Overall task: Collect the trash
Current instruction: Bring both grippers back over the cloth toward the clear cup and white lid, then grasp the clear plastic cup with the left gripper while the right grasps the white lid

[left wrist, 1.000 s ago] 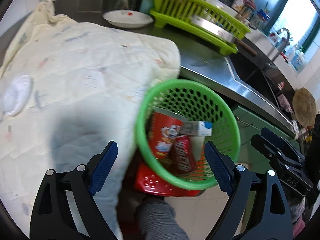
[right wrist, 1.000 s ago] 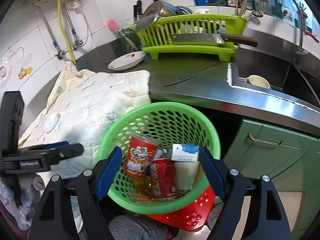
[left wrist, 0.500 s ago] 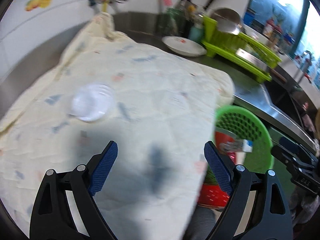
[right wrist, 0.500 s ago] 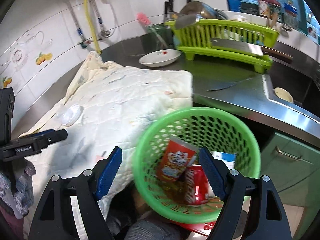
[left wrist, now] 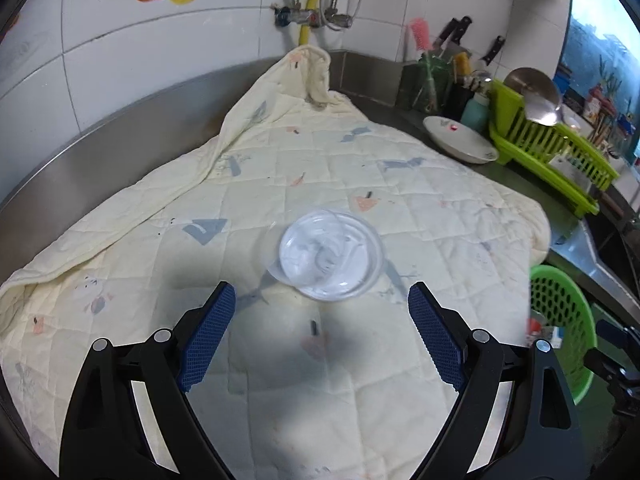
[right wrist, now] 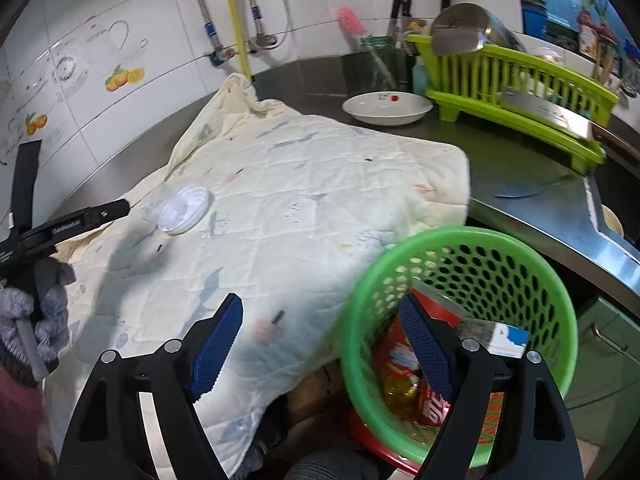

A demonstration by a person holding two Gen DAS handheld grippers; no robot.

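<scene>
A clear plastic lid point(left wrist: 330, 256) lies flat on the cream quilted cloth point(left wrist: 420, 208) that covers the counter. My left gripper point(left wrist: 322, 326) hovers just short of the lid, open, nothing between its fingers. The same lid point(right wrist: 183, 209) shows at the left of the right wrist view, with the left gripper's finger point(right wrist: 102, 212) beside it. My right gripper point(right wrist: 320, 340) is open and empty over the cloth's edge and the rim of a green basket point(right wrist: 520, 252). The basket holds a red snack cup point(right wrist: 396, 356), a red can point(right wrist: 434, 404) and a blue-and-white carton point(right wrist: 506, 338).
A white dish point(right wrist: 387, 108) and a green dish rack point(right wrist: 516, 92) with a cleaver stand at the back right on the steel counter point(right wrist: 532, 196). The basket point(left wrist: 560, 320) rests on a red stool point(right wrist: 384, 450). Tiled wall and pipes lie behind the cloth.
The left gripper swung left from the basket to the plastic lid, which now lies centred ahead of it. The right gripper also shifted left, so the basket has slid to the right of its view.
</scene>
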